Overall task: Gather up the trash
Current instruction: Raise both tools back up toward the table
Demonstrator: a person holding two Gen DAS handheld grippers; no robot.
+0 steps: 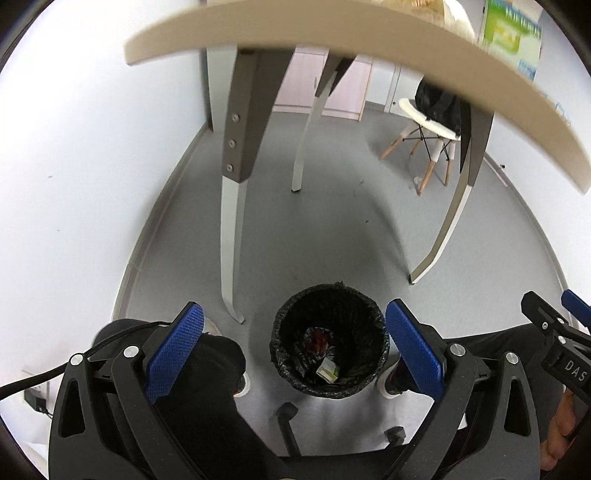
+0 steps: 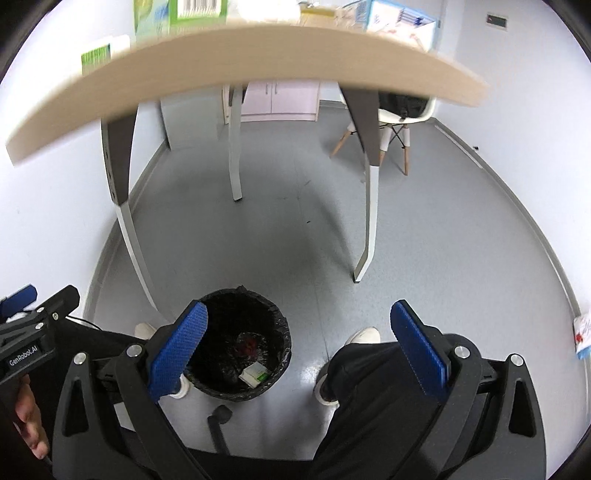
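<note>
A round bin (image 1: 328,341) with a black liner stands on the grey floor between the person's feet. It holds a small white and green carton (image 1: 327,370) and a red wrapper (image 1: 317,339). My left gripper (image 1: 295,349) is open and empty, high above the bin. In the right wrist view the bin (image 2: 240,343) sits at lower left with the carton (image 2: 254,373) inside. My right gripper (image 2: 299,350) is open and empty, above the floor to the right of the bin. Green and white boxes (image 2: 177,14) stand on the table top above.
The wooden table edge (image 1: 332,29) hangs overhead, with its legs (image 1: 232,236) ahead of the bin. A white chair (image 1: 428,129) with a black bag stands at the back right. A white wall is on the left. A paper scrap (image 2: 583,336) lies at the right.
</note>
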